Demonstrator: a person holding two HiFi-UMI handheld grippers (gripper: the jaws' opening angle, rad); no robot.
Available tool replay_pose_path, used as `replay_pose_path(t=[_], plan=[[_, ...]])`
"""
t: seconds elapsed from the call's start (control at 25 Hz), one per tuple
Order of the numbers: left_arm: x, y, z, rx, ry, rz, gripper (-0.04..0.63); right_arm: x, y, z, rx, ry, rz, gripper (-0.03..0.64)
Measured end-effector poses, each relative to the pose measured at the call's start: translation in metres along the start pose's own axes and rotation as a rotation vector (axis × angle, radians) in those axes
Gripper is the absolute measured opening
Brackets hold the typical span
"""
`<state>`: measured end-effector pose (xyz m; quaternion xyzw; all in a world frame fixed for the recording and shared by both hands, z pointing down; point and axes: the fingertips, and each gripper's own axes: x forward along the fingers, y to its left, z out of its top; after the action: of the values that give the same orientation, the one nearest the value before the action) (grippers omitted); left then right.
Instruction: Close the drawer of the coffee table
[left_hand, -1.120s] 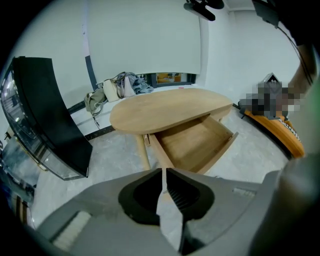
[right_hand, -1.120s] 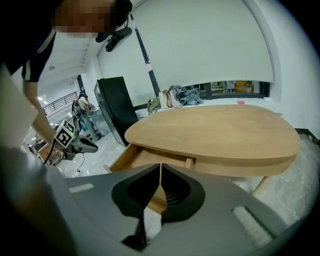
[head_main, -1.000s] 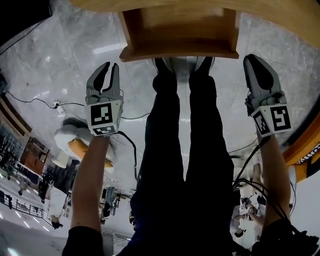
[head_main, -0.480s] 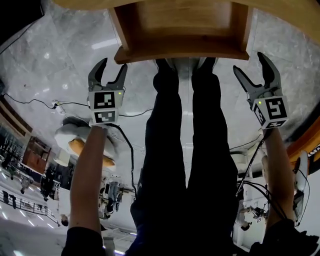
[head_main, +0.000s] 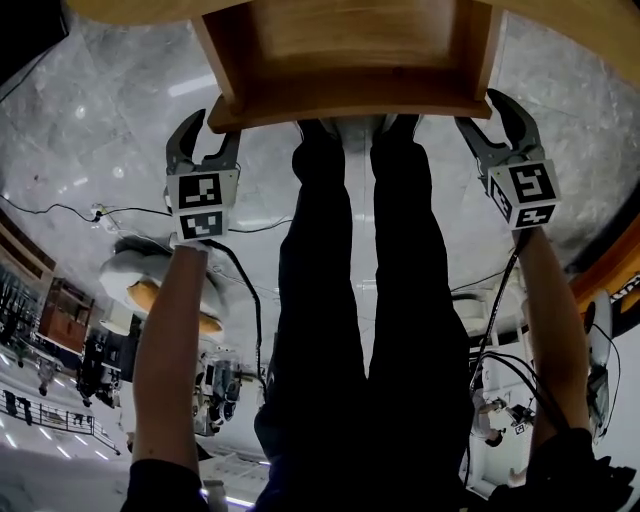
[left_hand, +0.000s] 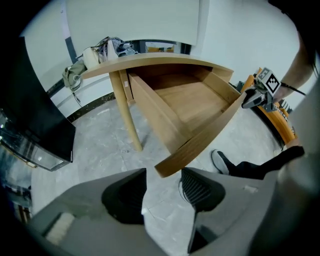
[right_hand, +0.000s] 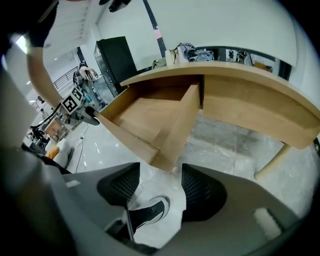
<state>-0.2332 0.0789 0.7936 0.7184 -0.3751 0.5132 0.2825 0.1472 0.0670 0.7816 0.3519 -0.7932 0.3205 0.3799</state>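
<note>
The wooden drawer (head_main: 345, 60) stands pulled out from under the coffee table top (head_main: 570, 22), its front panel toward me. My left gripper (head_main: 205, 140) is at the drawer's left front corner and my right gripper (head_main: 495, 125) at its right front corner. In the left gripper view the drawer (left_hand: 190, 105) is empty; its corner sits just ahead of the left gripper (left_hand: 161, 182). The jaws are closing, and the pads stay clear of the wood. In the right gripper view the other corner of the drawer (right_hand: 145, 117) sits just ahead of the right gripper (right_hand: 160, 180), jaws likewise closing, not touching.
The person's black-trousered legs (head_main: 360, 300) and shoes (left_hand: 220, 162) stand right in front of the drawer. Cables (head_main: 60, 210) trail over the marble floor. Table legs (left_hand: 127, 117) (right_hand: 272, 162) flank the drawer. Clothes (left_hand: 107, 47) lie on the table top. A black cabinet (right_hand: 117, 57) stands beyond.
Both grippers have moved toward the drawer's front corners. Their jaws went from nearly shut to wide apart. The drawer fills more of the head view.
</note>
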Motion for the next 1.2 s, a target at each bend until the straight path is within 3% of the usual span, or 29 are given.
replay_pose_path(t=[0.24,0.6,1.2], plan=[[-0.001,-0.002,0.006,-0.107,-0.014,-0.017,0.151,0.003,0.002,0.005,0.082,-0.011,0.001,0.172],[-0.004,0.0,0.003,-0.135,0.023,-0.032,0.15,0.001,0.005,0.008,0.12,0.009,-0.003,0.163],[-0.026,0.02,0.025,-0.275,-0.04,-0.011,0.15,-0.01,0.012,0.034,0.187,-0.04,-0.004,0.161]])
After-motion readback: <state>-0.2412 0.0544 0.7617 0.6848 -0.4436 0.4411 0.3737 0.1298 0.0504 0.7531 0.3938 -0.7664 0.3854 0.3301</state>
